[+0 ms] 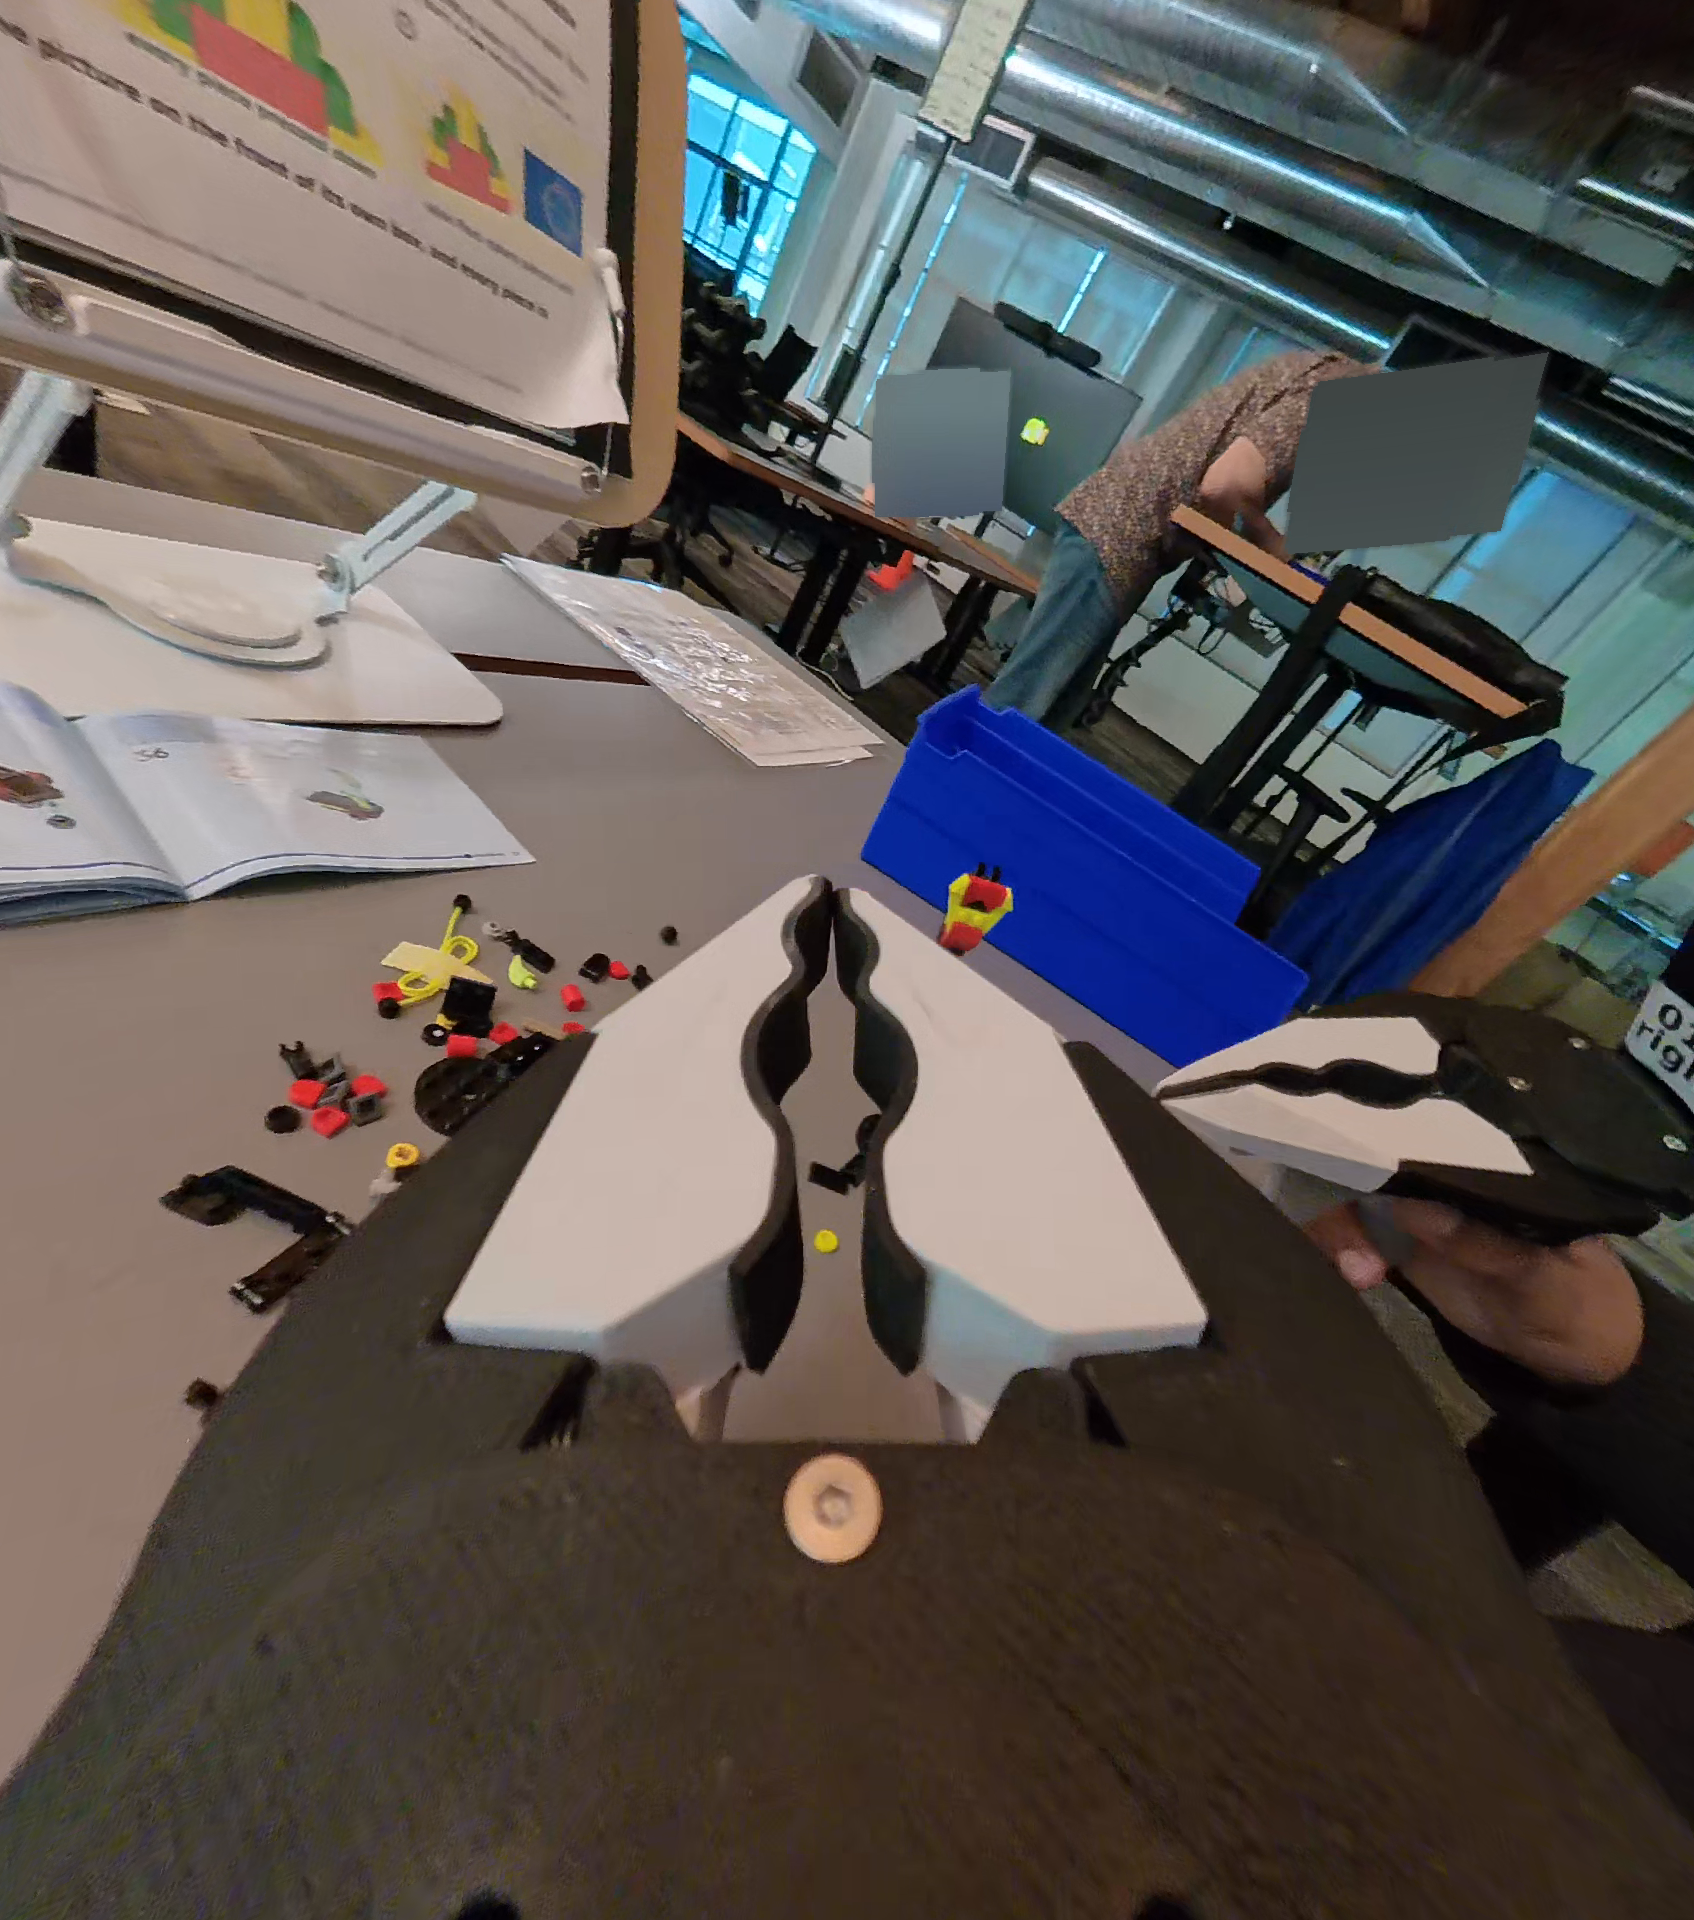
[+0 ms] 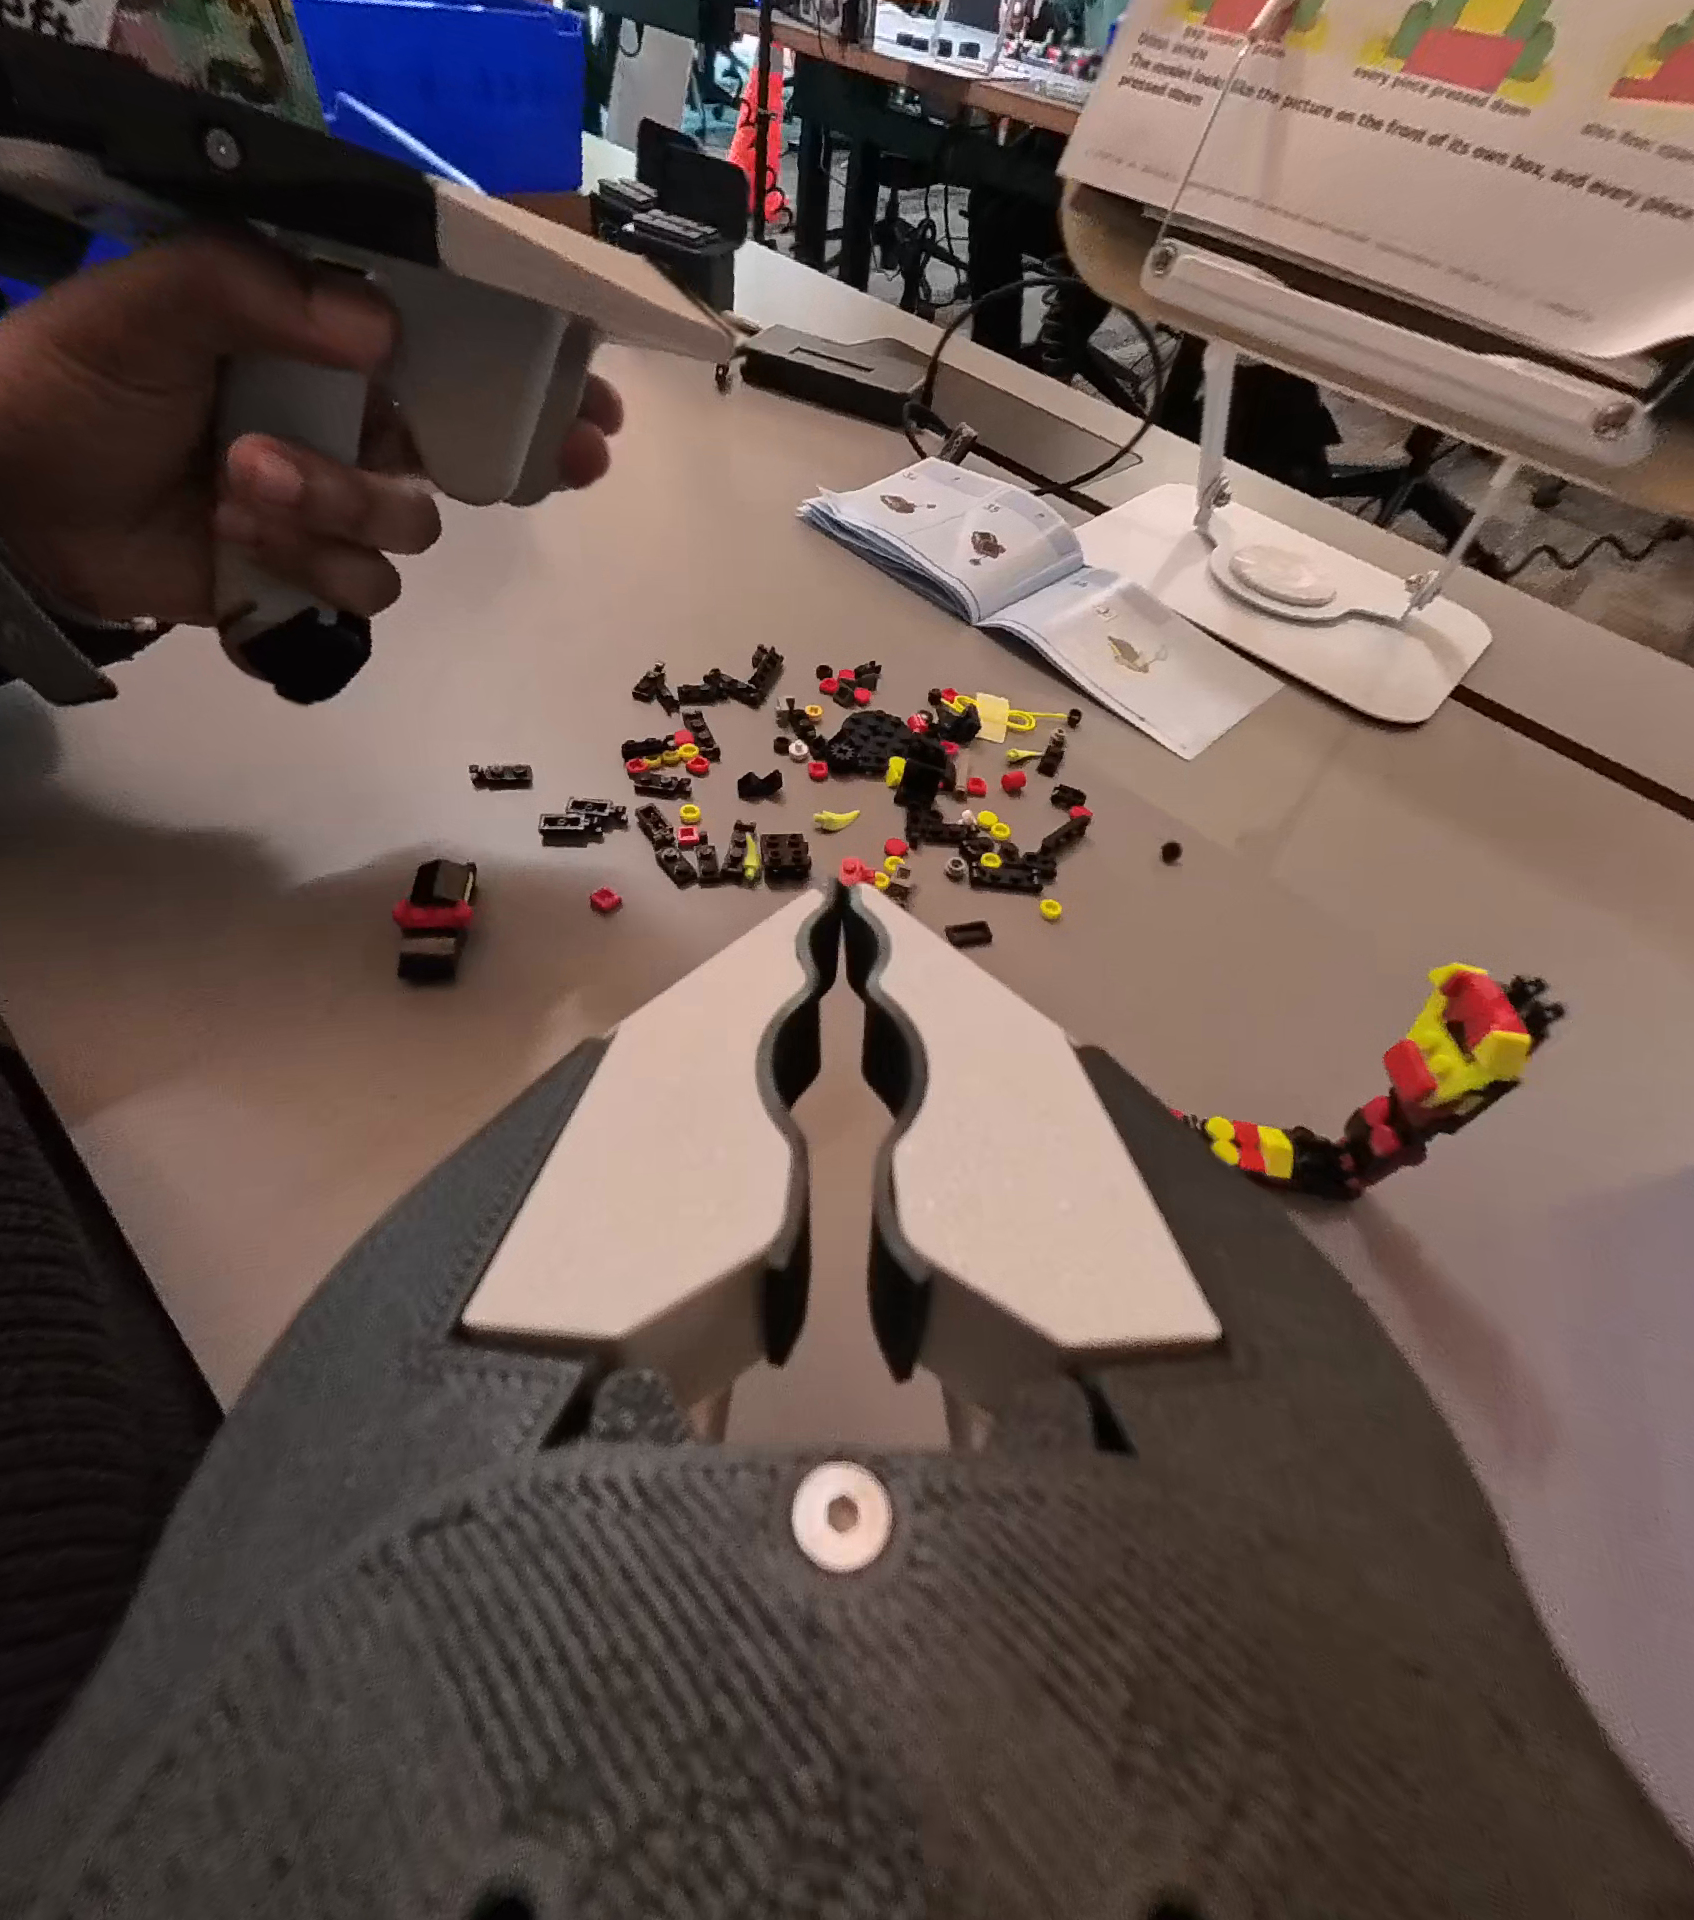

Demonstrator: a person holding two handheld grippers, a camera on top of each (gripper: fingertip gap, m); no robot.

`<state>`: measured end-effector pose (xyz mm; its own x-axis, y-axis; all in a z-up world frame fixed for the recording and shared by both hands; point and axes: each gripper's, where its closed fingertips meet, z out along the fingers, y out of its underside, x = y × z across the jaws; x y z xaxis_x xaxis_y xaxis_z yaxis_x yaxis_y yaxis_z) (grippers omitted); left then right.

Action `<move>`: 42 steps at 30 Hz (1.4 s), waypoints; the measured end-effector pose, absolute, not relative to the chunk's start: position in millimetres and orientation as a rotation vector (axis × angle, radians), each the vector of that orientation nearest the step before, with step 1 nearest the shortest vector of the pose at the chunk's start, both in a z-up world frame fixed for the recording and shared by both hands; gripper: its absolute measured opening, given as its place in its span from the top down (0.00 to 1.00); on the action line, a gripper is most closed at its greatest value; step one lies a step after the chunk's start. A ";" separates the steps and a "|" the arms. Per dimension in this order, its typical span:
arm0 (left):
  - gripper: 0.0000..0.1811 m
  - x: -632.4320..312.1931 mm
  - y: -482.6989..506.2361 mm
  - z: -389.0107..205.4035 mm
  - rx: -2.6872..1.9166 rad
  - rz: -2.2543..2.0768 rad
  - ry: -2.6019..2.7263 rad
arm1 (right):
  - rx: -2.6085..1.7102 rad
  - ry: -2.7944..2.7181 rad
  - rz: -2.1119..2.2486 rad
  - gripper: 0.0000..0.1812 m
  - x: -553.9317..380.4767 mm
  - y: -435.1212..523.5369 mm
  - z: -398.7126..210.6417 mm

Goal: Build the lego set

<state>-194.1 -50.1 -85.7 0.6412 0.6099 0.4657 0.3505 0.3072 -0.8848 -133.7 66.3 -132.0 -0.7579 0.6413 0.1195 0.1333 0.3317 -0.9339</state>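
Observation:
Loose black, red and yellow lego pieces point(image 2: 822, 790) lie scattered mid-table; they also show in the left wrist view point(image 1: 448, 1018). A red, yellow and black snake-like build point(image 2: 1445, 1060) stands at the right, by the blue bin in the left wrist view point(image 1: 976, 909). A small black and red sub-build point(image 2: 435, 920) lies to the left. My left gripper point(image 1: 830, 894) is shut; in the right wrist view point(image 2: 729, 343) it is raised above the table with a tiny dark piece at its tip. My right gripper point(image 2: 841, 896) is shut and empty above the pile's near edge, and shows in the left wrist view point(image 1: 1165, 1086).
An open instruction booklet point(image 2: 1009, 561) lies behind the pile, beside a white stand point(image 2: 1342, 582) holding a printed sheet. A blue bin point(image 1: 1082, 883) sits at the table's right edge. A clear plastic bag point(image 1: 708, 665) lies farther back. People work at tables beyond. The grippers' ends are close to 15 centimetres from one another.

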 end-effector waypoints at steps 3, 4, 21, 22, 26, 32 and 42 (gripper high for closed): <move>1.00 -196.9 -55.1 -86.6 -1.300 0.232 -0.939 | -0.745 -2.133 1.470 1.00 -138.4 71.4 -134.2; 1.00 -197.5 -56.2 -86.8 -1.303 0.235 -0.944 | -0.769 -2.139 1.482 1.00 -140.1 72.9 -136.0; 0.86 -143.7 -30.5 -169.3 -2.044 0.105 -0.762 | -0.373 -2.354 1.177 0.88 -129.5 6.8 -179.7; 0.85 -139.4 -36.1 -180.0 -2.117 0.119 -0.754 | -0.394 -2.307 1.156 0.86 -143.4 14.9 -170.8; 0.86 -137.0 -51.3 -193.5 -2.195 0.277 -0.726 | -0.606 -2.103 0.920 0.88 -207.5 73.5 -123.8; 0.86 -132.5 -50.8 -188.6 -2.168 0.213 -0.753 | -0.828 -2.413 0.773 0.97 -262.3 66.1 -135.6; 0.88 -136.9 -70.9 -164.2 -1.925 0.091 -0.884 | -0.354 -2.941 0.072 0.90 -327.4 64.4 -207.8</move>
